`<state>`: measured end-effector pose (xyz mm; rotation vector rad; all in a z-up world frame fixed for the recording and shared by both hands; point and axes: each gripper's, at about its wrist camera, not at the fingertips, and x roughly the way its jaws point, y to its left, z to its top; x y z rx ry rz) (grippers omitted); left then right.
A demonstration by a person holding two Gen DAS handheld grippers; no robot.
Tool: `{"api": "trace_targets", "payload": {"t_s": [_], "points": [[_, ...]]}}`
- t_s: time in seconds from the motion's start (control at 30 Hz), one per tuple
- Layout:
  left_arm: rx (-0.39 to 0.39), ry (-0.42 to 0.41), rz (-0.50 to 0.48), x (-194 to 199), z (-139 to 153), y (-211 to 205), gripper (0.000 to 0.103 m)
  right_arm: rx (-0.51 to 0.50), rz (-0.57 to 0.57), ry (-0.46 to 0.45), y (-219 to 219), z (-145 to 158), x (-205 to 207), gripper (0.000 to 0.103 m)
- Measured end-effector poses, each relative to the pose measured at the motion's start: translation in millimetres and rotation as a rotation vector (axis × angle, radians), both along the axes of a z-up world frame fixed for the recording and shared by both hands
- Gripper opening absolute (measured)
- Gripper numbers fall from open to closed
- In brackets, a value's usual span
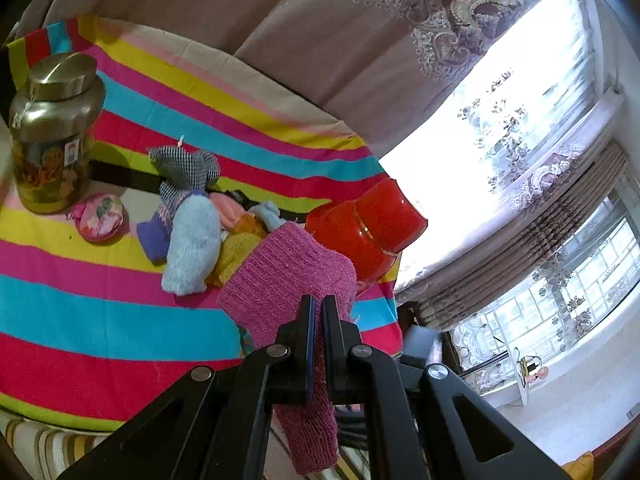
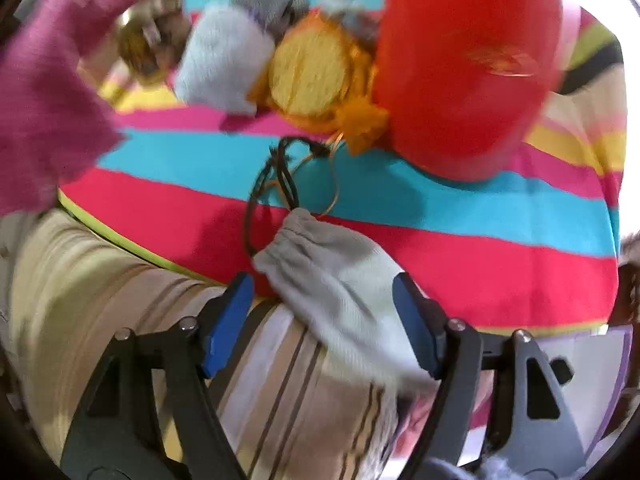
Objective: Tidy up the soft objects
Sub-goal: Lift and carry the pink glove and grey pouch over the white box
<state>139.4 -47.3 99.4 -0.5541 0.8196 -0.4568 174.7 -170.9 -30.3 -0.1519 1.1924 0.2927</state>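
Left wrist view shows the striped cloth [image 1: 100, 320] spread over the worktop, its bands running pink, blue, yellow and red. On its far right edge lies a red container [image 1: 370, 226] tipped on its side. Far left stands a lidded glass jar [image 1: 52, 136], upright, with a small floral pouch [image 1: 100, 216] just beside its base. Between jar and container sits a heap of soft things: a pale blue fuzzy sock [image 1: 192, 246], a yellow knit piece [image 1: 240, 248] and a checked grey item [image 1: 186, 168], all touching.

The left tool [image 1: 318, 320] is closed on a pink knit sock [image 1: 288, 280], which hangs lifted above the cloth's near edge.

From the right wrist, the right tool [image 2: 324, 320] stands with jaws wide apart, a grey drawstring pouch [image 2: 332, 276] lying between them, untouched by either, at the cloth's near edge; motion blur softens the frame.

The step in hand looks like sorting: one sock lifted, the pouch about to be picked. Next, the right jaws probably need to close on the pouch's body, clear of its cord.
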Motion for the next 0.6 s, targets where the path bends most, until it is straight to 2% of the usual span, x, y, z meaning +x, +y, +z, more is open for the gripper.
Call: {"api": "trace_targets", "payload": {"t_s": [0.1,0.17,0.2,0.23,0.27,0.43,0.6], "points": [[0.006,0.013,-0.003,-2.8,-5.2,-0.7,0.004,-0.061,0.015,0.030,4.0,-17.7,12.1,0.075],[0.007,0.021,-0.004,-3.3,-7.5,-1.6,0.004,-0.065,0.017,0.008,3.7,-17.9,10.7,0.056],[0.009,0.025,-0.005,-3.5,-9.0,-2.0,0.004,-0.067,0.020,0.001,3.5,-16.6,9.1,0.039],[0.009,0.028,-0.007,-3.5,-10.1,-2.6,0.004,-0.059,0.016,-0.002,1.5,-14.6,6.5,0.027],[0.009,0.032,-0.010,-3.1,-11.2,-4.0,0.004,-0.046,0.010,-0.004,-1.9,-13.3,4.5,0.023],[0.009,0.034,-0.047,-4.3,-11.1,-19.4,0.004,0.061,-0.086,-0.066,-45.9,10.5,-20.1,0.018],[0.008,0.030,-0.117,-8.2,-6.8,-52.2,0.004,0.120,-0.201,-0.145,-99.9,46.6,-49.8,0.018]]}}
